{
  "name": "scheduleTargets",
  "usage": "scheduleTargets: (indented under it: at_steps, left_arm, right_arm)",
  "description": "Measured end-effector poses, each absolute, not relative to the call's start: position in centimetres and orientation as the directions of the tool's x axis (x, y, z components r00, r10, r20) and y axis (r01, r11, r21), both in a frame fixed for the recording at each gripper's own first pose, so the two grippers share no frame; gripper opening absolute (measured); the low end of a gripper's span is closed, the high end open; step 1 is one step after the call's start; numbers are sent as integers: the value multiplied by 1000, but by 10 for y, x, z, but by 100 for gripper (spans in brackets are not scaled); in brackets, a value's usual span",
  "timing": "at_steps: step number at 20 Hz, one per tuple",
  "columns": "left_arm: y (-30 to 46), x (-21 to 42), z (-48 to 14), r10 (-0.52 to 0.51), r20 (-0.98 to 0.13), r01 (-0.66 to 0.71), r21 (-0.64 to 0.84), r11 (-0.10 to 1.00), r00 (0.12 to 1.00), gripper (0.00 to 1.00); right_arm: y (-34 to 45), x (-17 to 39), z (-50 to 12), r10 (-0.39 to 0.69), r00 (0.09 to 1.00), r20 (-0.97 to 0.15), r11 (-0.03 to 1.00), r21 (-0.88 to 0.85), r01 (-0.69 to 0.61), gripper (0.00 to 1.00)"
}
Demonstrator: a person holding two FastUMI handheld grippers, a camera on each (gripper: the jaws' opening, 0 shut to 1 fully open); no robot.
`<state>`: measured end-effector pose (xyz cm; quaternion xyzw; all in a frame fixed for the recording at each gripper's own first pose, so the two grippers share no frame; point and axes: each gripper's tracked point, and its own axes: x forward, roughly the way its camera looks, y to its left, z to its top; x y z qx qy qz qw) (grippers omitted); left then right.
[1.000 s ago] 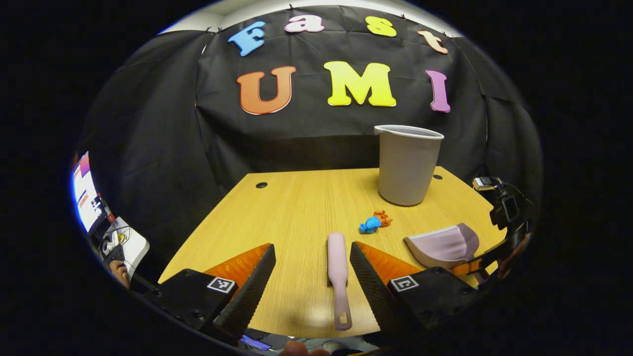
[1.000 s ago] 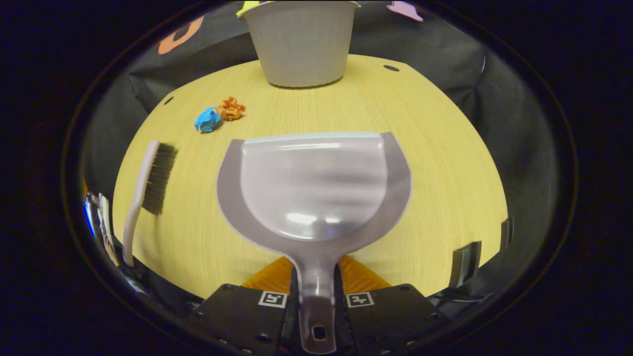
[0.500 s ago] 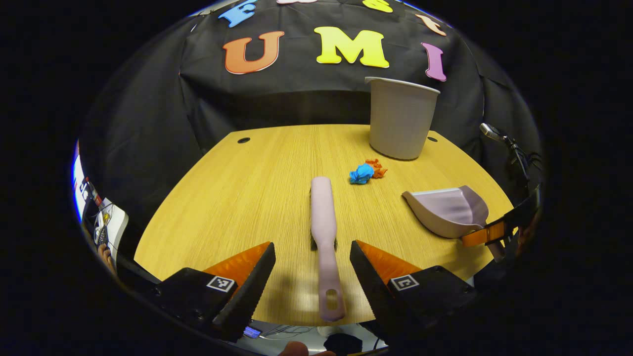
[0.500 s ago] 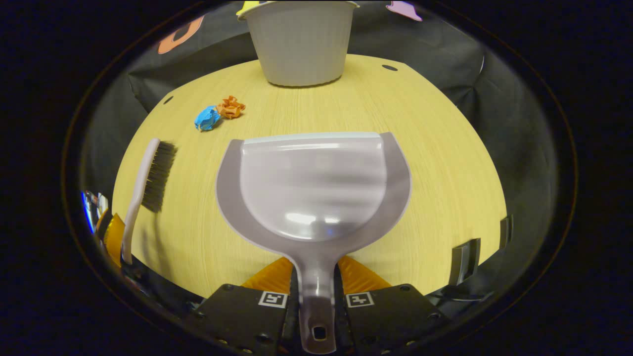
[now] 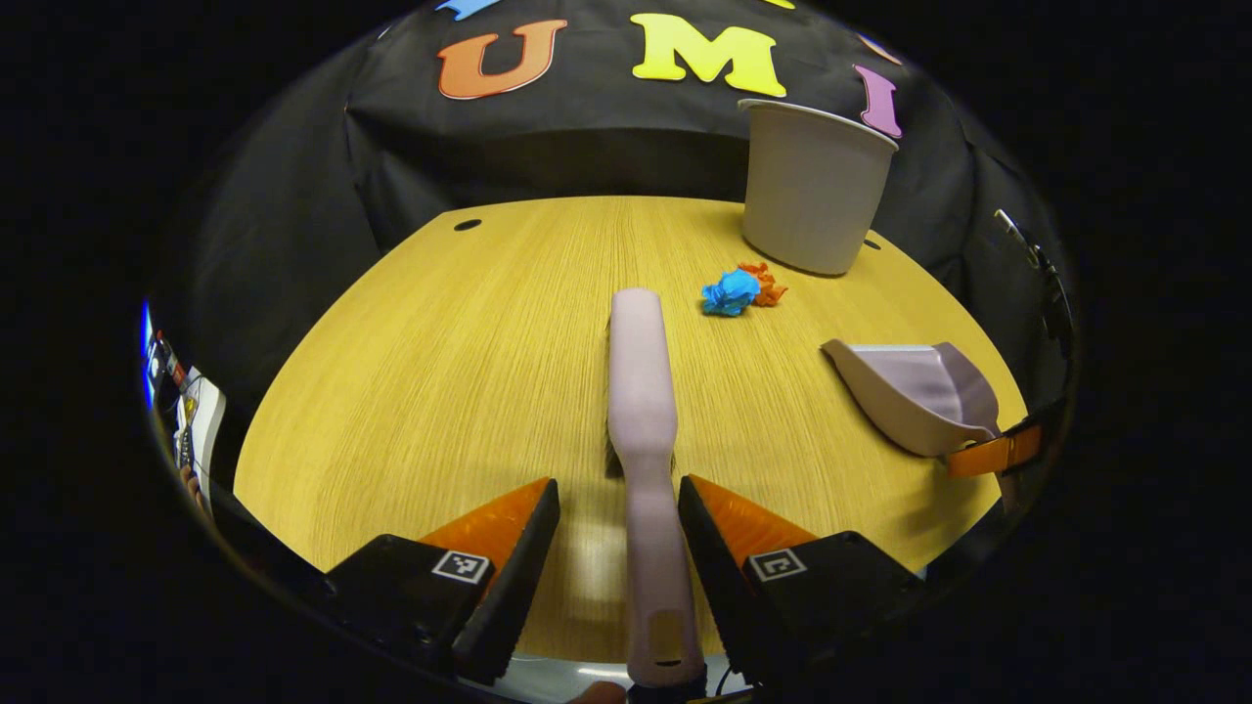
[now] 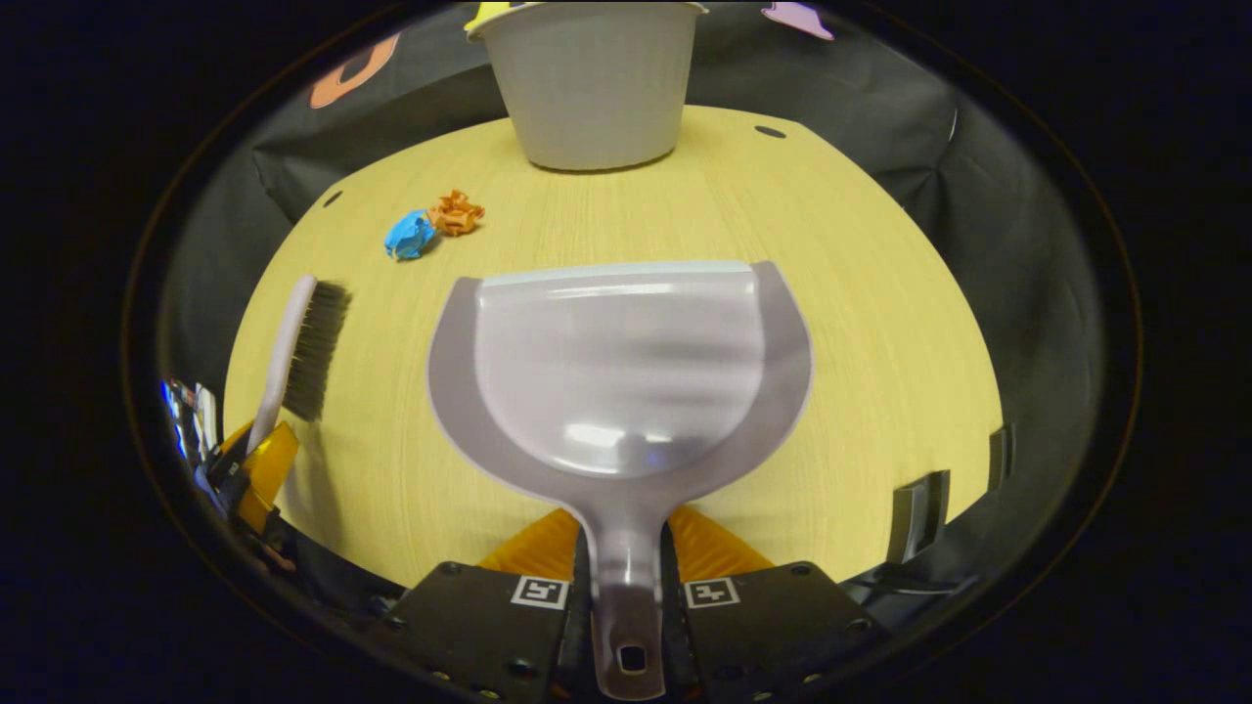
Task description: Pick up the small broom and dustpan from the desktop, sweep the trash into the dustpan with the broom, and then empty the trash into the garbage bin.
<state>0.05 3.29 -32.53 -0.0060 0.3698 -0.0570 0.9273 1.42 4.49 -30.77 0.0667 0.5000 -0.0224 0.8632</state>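
Two tools, one grasped: dustpan handle clamped in right tongs, pan flat on tabletop, lower centre of right gripper view. Left tongs apart, straddling broom handle at bottom centre of left gripper view; judgement: centre handle, then close squarely. Paper trash near bin, upper right. Black cloth behind.

The table has a light wood surface with fine straight grain and a soft, matt finish. The dustpan is smooth plastic, glossy enough to show pale reflections inside. The broom has a smooth matt plastic back, and its bristles look dark and rough. The bin is matt plastic with thin ribs. The two pieces of trash look like crumpled paper. The fingers have ridged black pads.
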Motion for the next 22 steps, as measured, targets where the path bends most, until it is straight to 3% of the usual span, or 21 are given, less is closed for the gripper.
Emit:
scheduleTargets:
  at_steps: [4, 5, 6, 8, 18, 19, 20, 22]
  left_arm:
    - [28, 6, -328, -128, -699, 114, -66, 991, 704, 63]
    - [28, 8, -329, -126, -701, 115, -62, 991, 702, 65]
    - [29, 8, -329, -117, -706, 111, -55, 992, 698, 46]
    - [26, 10, -334, -122, -724, 114, -61, 992, 679, 34]
    - [20, 12, -331, -183, -742, 143, -119, 983, 645, 30]
    - [21, 14, -330, -185, -739, 139, -124, 983, 648, 36]
    - [22, 15, -329, -187, -736, 136, -129, 982, 651, 29]
    - [26, 19, -325, -187, -730, 135, -130, 982, 657, 29]
  right_arm:
    - [44, 15, -308, 29, 496, -868, 990, 92, 104, 28]
    - [44, 16, -308, 30, 496, -868, 990, 93, 103, 28]
    - [44, 17, -308, 30, 496, -868, 990, 93, 103, 28]
    - [43, 19, -308, 32, 496, -867, 991, 94, 100, 28]
    - [32, 37, -301, 60, 515, -855, 998, 70, 0, 28]
    - [29, 38, -301, 67, 516, -854, 998, 66, -21, 28]
    - [28, 38, -300, 76, 514, -854, 997, 66, -39, 28]
    - [25, 40, -300, 91, 512, -854, 996, 69, -62, 28]
